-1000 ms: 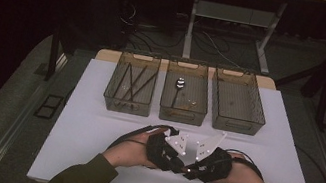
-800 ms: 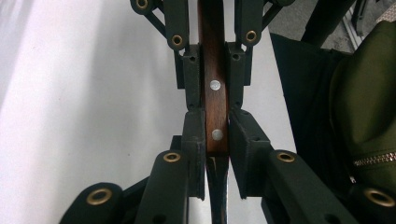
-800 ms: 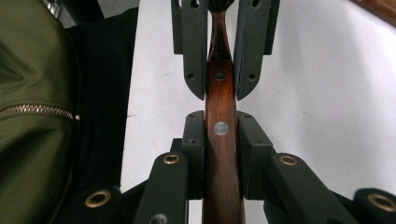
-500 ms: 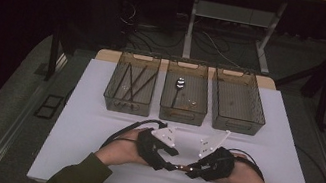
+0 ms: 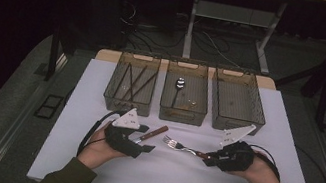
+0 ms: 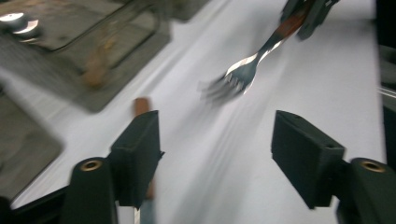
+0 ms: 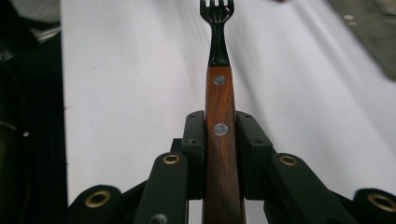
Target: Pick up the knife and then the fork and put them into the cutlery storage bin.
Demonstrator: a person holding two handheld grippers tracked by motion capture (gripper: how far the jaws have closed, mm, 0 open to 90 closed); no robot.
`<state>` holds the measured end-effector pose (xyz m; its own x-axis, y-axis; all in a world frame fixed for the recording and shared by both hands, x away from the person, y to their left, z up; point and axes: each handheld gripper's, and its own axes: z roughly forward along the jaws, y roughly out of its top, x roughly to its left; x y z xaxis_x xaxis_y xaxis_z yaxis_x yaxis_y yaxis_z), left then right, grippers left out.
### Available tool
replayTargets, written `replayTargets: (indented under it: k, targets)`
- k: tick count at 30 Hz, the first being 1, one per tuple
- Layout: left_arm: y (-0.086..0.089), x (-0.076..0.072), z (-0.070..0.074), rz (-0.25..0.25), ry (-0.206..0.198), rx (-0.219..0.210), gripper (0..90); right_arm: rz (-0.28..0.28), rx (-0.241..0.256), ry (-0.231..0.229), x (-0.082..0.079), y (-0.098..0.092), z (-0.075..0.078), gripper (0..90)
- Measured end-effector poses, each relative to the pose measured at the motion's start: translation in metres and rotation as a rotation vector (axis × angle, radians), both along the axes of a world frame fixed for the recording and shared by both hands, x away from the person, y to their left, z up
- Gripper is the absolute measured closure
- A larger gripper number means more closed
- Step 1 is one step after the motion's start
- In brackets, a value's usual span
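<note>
Right gripper [image 5: 207,158]: jaws clamped on the brown wooden handle of a silver metal fork [image 7: 218,107], tines pointing toward the left gripper.
Fork: just above the white tabletop [image 5: 176,175], in front of the middle clear plastic bin [image 5: 182,110].
Left gripper [image 5: 144,145]: jaws wide apart, holding nothing.
Wooden-handled utensil [image 5: 152,132]: lying on the tabletop just beside the left gripper; its working end is hidden.
</note>
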<state>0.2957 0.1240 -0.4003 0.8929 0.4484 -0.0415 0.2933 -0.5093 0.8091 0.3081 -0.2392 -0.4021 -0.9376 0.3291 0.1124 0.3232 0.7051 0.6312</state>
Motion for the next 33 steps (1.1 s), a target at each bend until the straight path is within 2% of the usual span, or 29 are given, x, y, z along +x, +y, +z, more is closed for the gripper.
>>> replayTargets:
  k: [5,9,10,15,23,25,31,33]
  targets:
    - [0.012,-0.008,-0.012,0.07,0.002,-0.011,18.9,-0.097,0.048,0.017,0.004,-0.014,0.005,74.8]
    - [0.022,-0.012,-0.023,0.1,0.007,-0.015,13.7,-0.141,0.079,0.0,0.01,-0.027,0.011,74.8]
    - [0.023,-0.014,-0.026,0.102,0.001,-0.002,12.2,-0.153,0.087,-0.005,0.011,-0.03,0.013,74.8]
    - [0.025,-0.016,-0.032,0.122,0.011,0.013,0.0,-0.222,0.118,-0.034,0.022,-0.044,0.025,74.7]
    - [0.024,-0.016,-0.033,0.129,0.014,0.012,0.0,-0.341,0.136,-0.074,0.041,-0.062,0.043,74.7]
    - [0.024,-0.015,-0.033,0.147,0.015,0.006,0.0,-0.376,0.129,-0.09,0.047,-0.066,0.047,74.7]
    - [0.023,-0.016,-0.033,0.13,0.011,0.036,0.1,-0.496,0.097,-0.135,0.067,-0.081,0.061,74.7]
    - [0.023,-0.016,-0.034,0.135,0.012,0.025,0.1,-0.545,0.098,-0.144,0.076,-0.088,0.064,74.7]
